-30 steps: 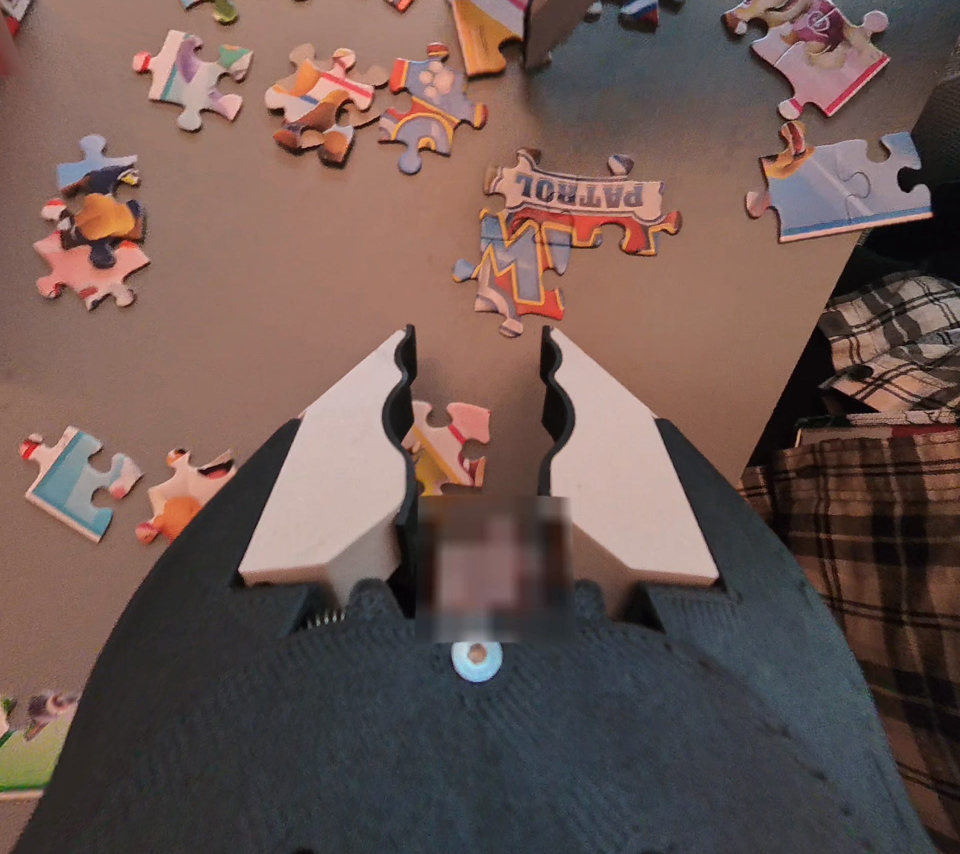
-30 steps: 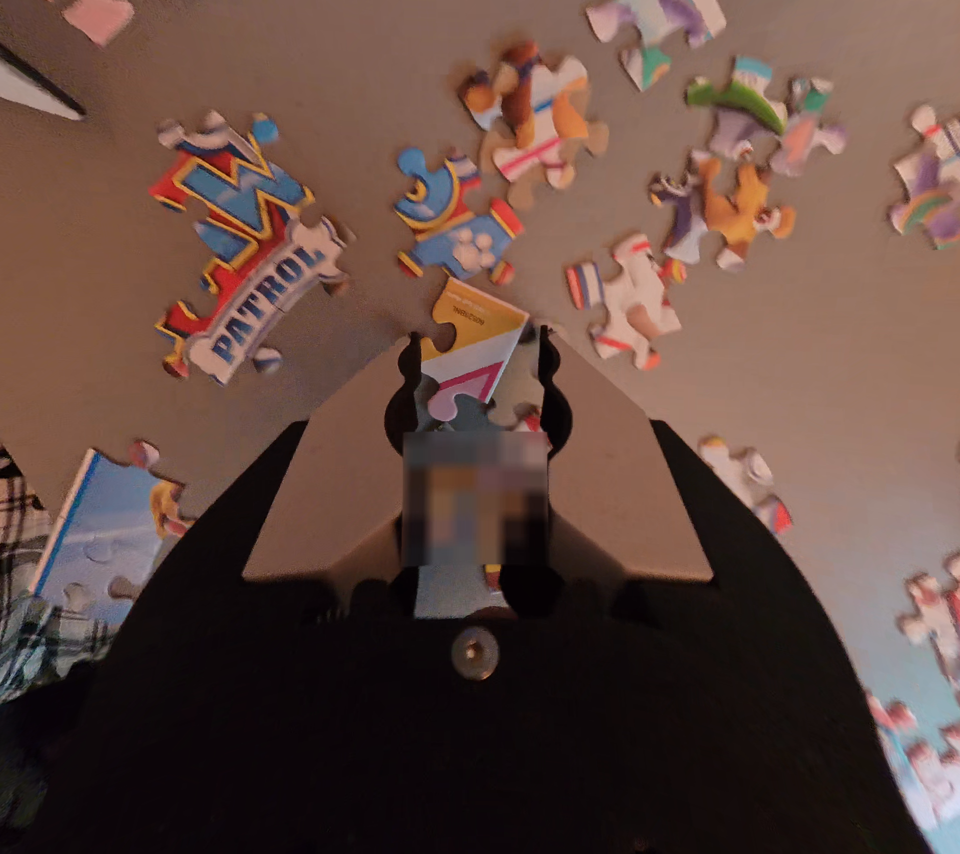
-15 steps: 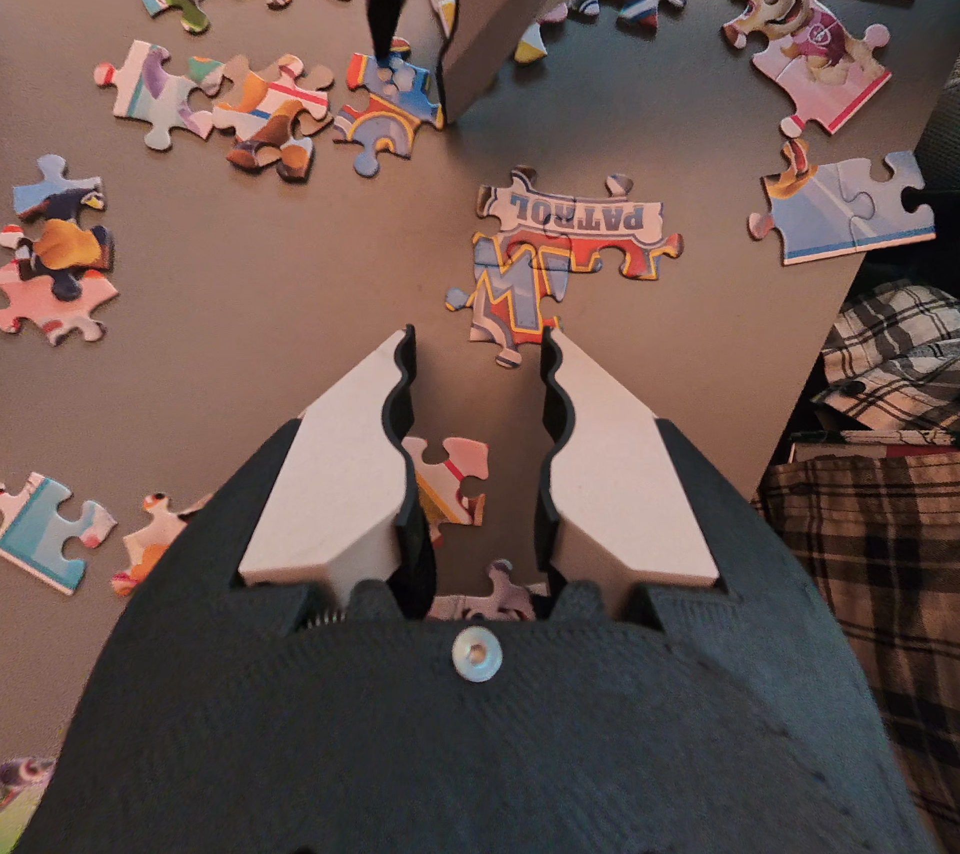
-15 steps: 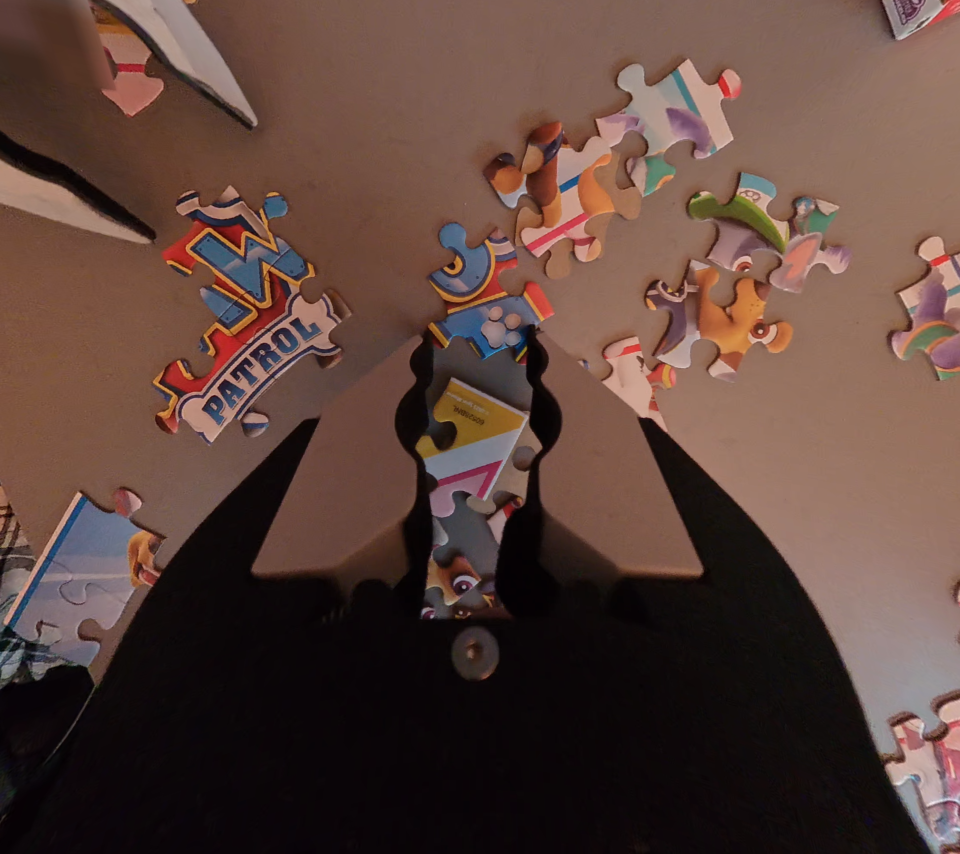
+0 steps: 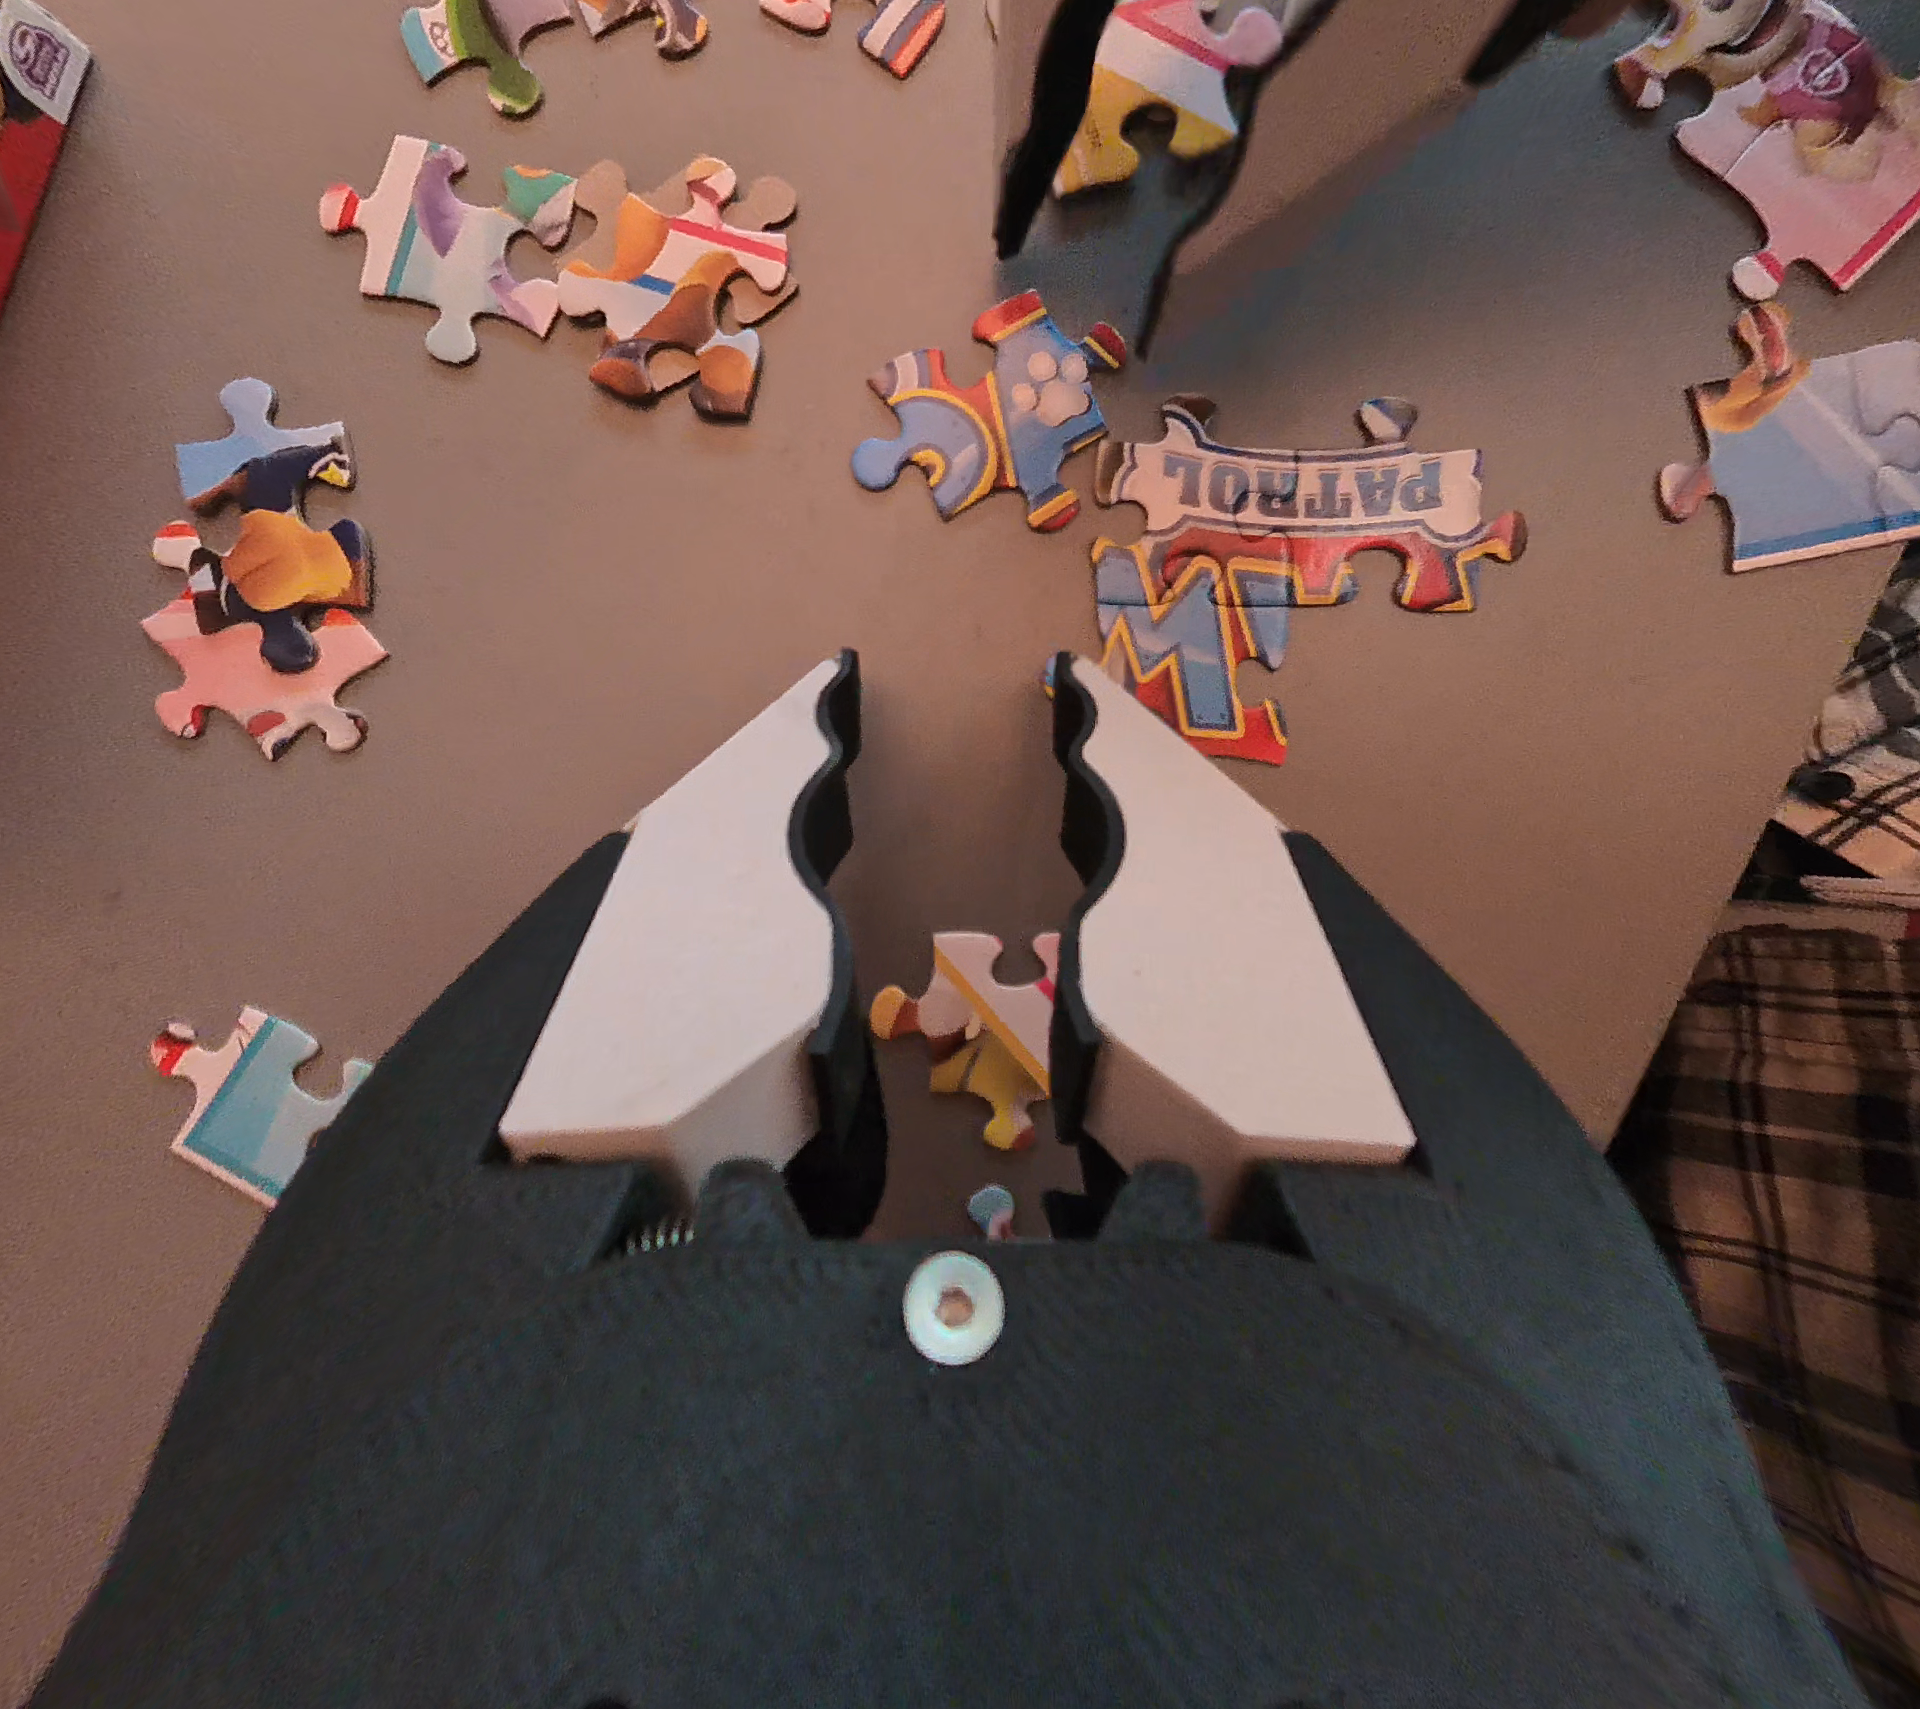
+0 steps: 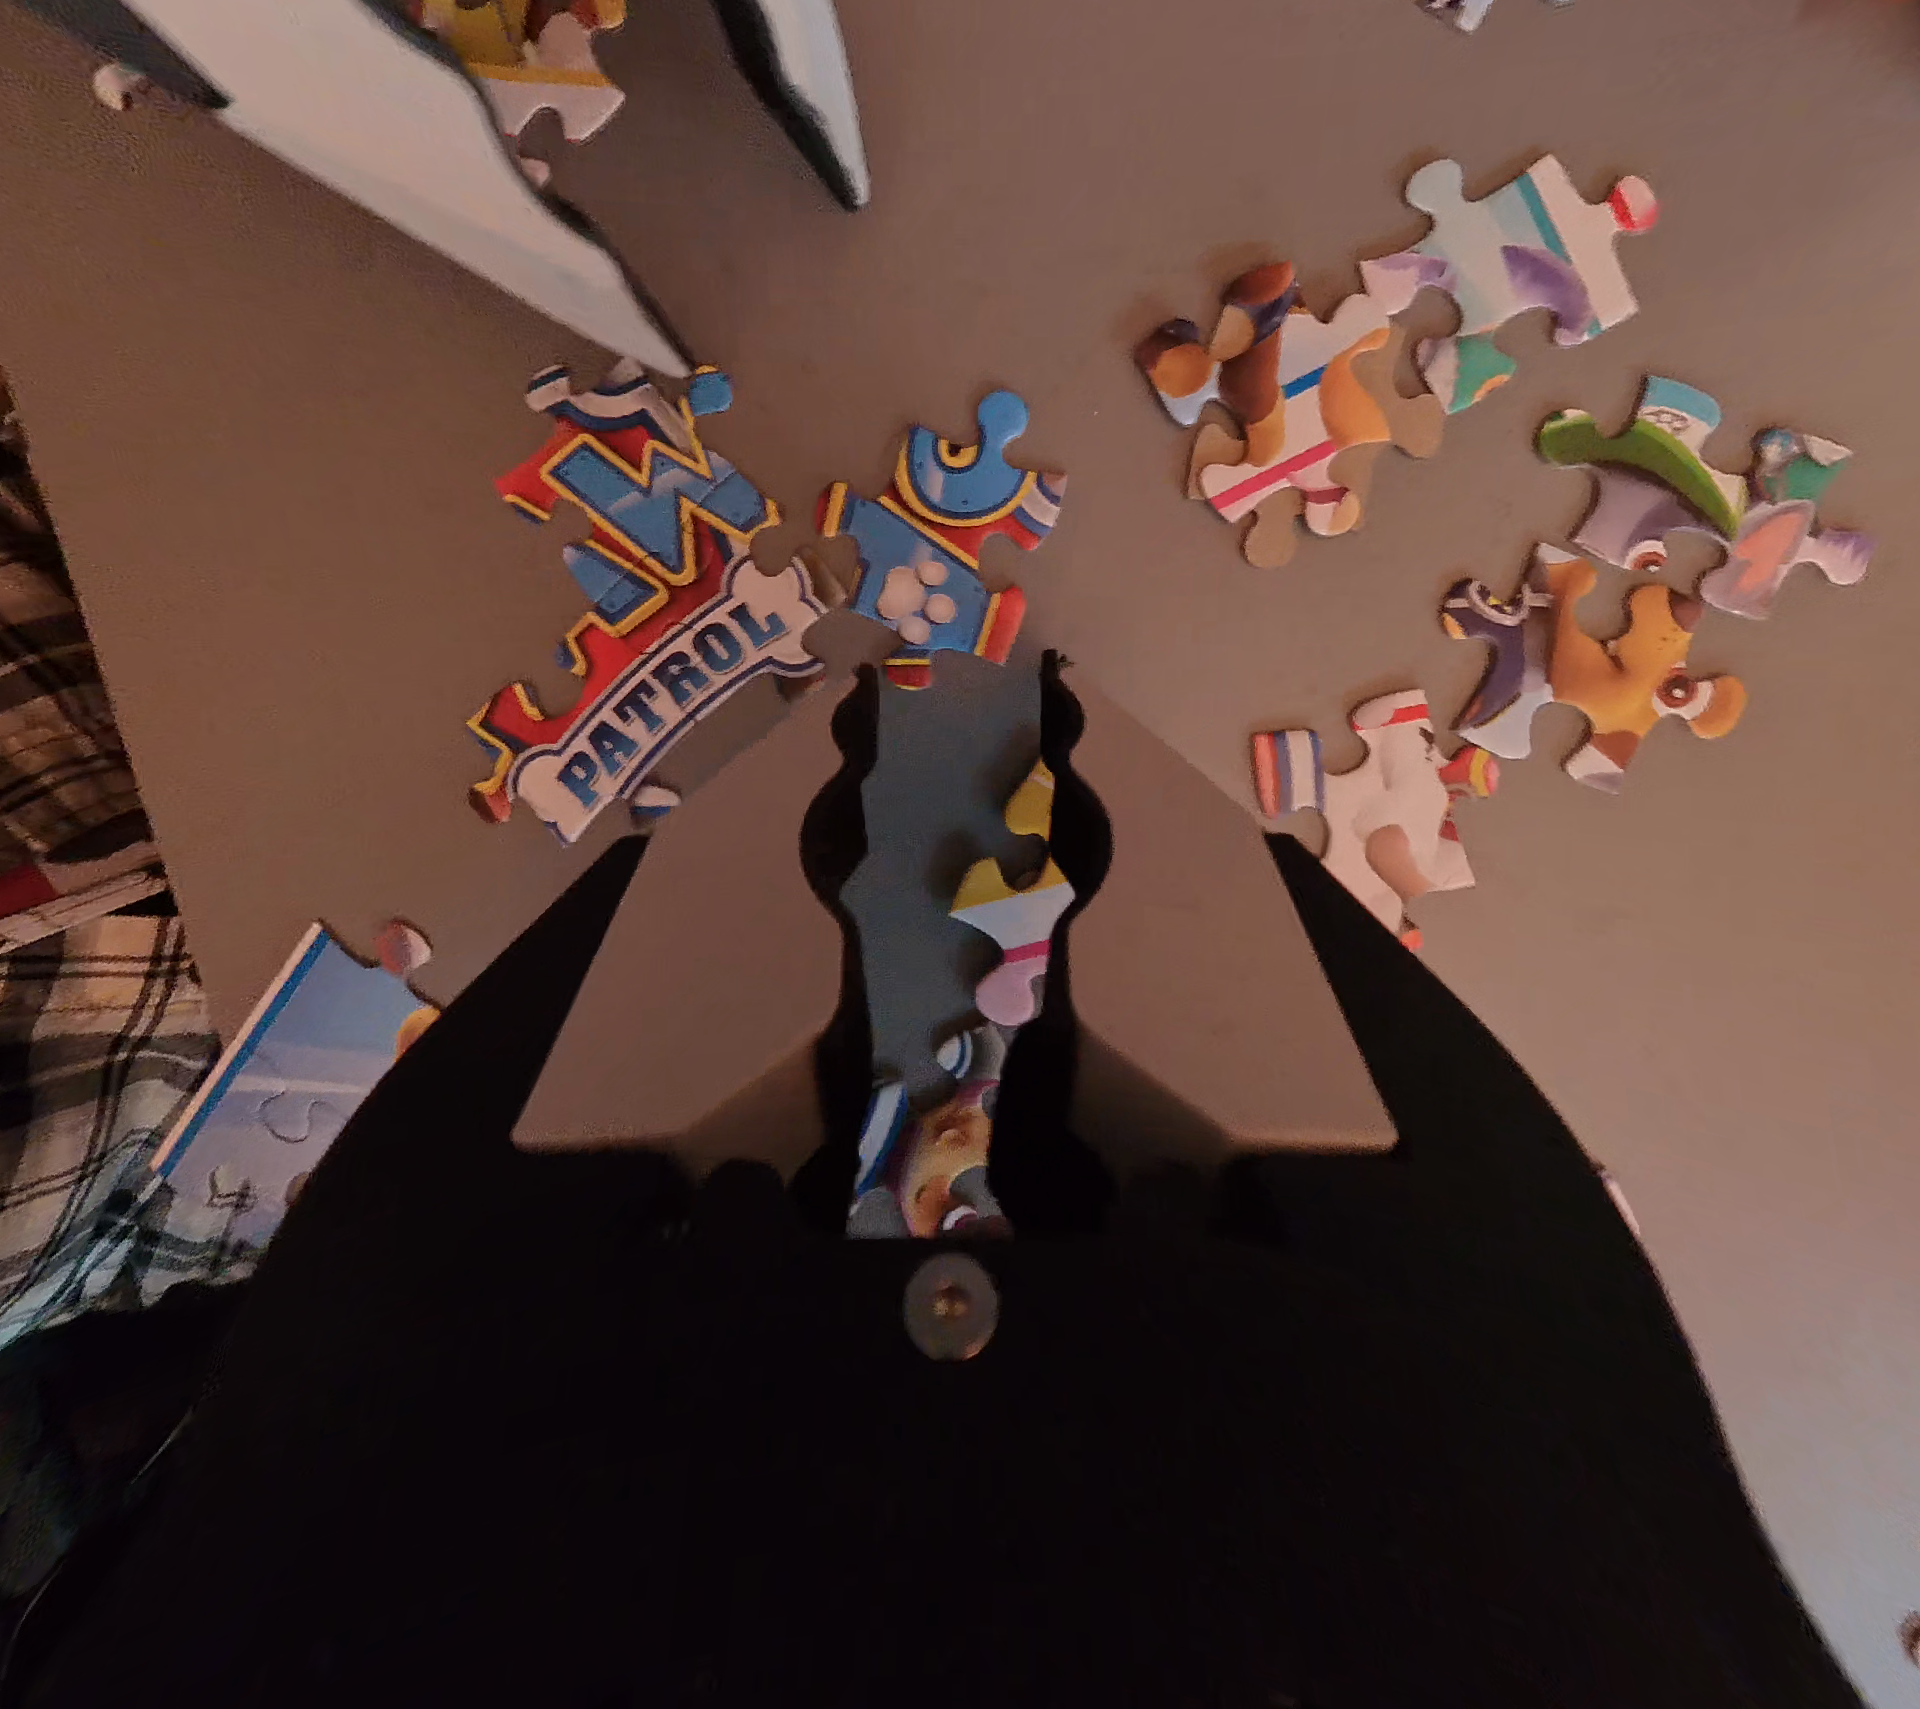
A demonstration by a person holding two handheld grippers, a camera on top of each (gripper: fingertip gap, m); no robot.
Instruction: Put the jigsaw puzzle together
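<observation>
Jigsaw pieces lie scattered face up on a grey-brown table, some already locked into small clusters. Near the middle sits the joined logo cluster, red, blue and white with lettering on a bone shape; just beside it lies a blue piece with a white paw print, close against the cluster's edge but not locked in.

The left gripper hangs above the table with its white fingers spread apart and nothing between them; through the gap a yellow-and-white piece shows on the table below. One finger covers the lower corner of the logo cluster, and the gripper's dark body cuts off a pale blue piece at the lower left.

The right gripper is likewise released, its jaws apart just short of the paw-print piece. In its gap a yellow, white and pink piece is partly hidden behind one finger, and deeper in, a dim piece with a cartoon dog seems to lie beneath, though shadow makes it hard to read.

In the right wrist view the far pieces at the top are smeared by blur. Plaid cloth fills the space beyond the table edge. A red box is clipped by the left border.
</observation>
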